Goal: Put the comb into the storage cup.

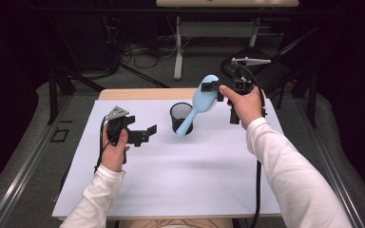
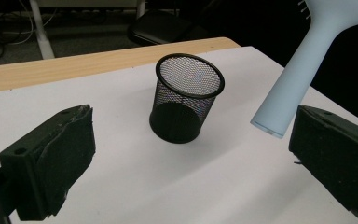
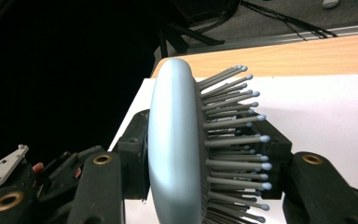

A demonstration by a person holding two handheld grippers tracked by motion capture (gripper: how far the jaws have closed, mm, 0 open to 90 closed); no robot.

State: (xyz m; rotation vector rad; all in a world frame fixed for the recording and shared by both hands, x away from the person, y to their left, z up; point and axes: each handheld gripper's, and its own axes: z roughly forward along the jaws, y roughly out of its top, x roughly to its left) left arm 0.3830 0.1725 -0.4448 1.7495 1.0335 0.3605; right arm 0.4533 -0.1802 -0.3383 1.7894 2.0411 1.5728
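The left gripper hangs over the left part of the white table, its jaws spread wide and holding nothing, aimed toward the black mesh cup. The cup stands upright mid-table, mouth up. The right gripper is clamped across the head of the light blue hairbrush, one pad on the smooth back, the other against the bristles.

Judgement: the step in hand is lowering the handle into the cup. The brush's long axis slopes, head up and right, handle tip down and left, just beside the cup's rim on its right side. The tip should be brought over the mouth and the brush stood steeper before descent. The free gripper could steady the cup.
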